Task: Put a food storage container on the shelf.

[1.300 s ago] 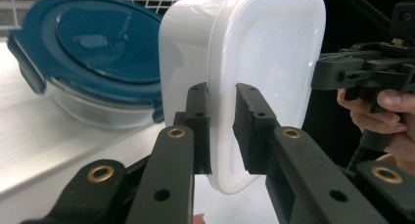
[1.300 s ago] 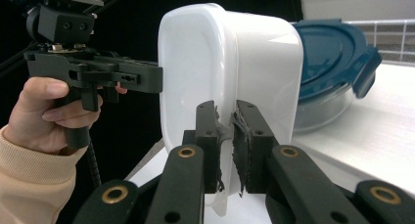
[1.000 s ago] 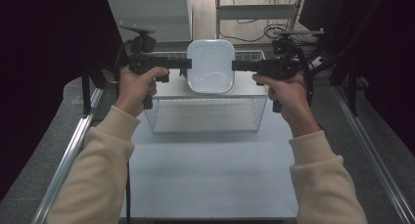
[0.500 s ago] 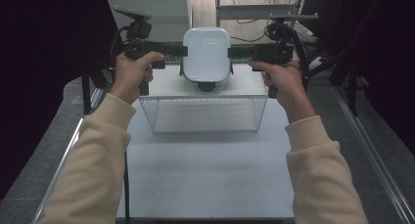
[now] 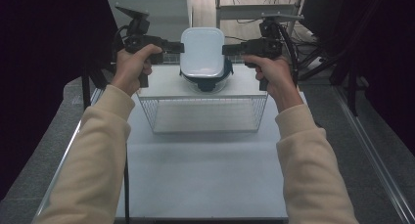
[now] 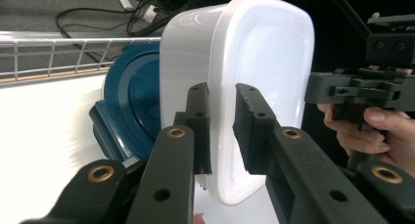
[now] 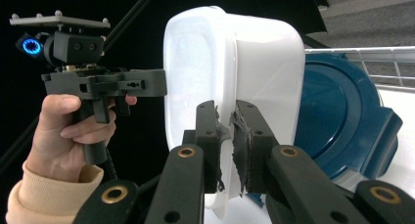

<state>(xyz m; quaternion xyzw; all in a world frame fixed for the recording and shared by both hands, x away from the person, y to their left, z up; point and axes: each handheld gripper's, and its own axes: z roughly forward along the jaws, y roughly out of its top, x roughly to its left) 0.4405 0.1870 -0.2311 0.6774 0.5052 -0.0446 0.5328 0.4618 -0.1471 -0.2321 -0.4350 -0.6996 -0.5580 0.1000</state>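
Observation:
A white plastic tub (image 5: 202,52) hangs in the air above the wire basket, its open side turned towards me. My left gripper (image 5: 178,47) is shut on the tub's left rim (image 6: 222,111), one pad on each side of the wall. On the opposite rim (image 7: 228,126) my right gripper (image 5: 227,49) is shut the same way. A dark blue lid (image 5: 205,79) lies on the white top of the basket, just behind and below the tub (image 6: 129,101), partly hidden by it.
The wire basket (image 5: 205,114) stands at the middle back of the white table (image 5: 205,180). A metal rail (image 5: 372,150) runs along the right side. Cables (image 5: 313,48) and dark frame struts crowd the far right corner.
Both grippers have carried the tub away from me, from over the basket's top towards the back. The tub has tipped up, and the blue lid beneath it has come into sight.

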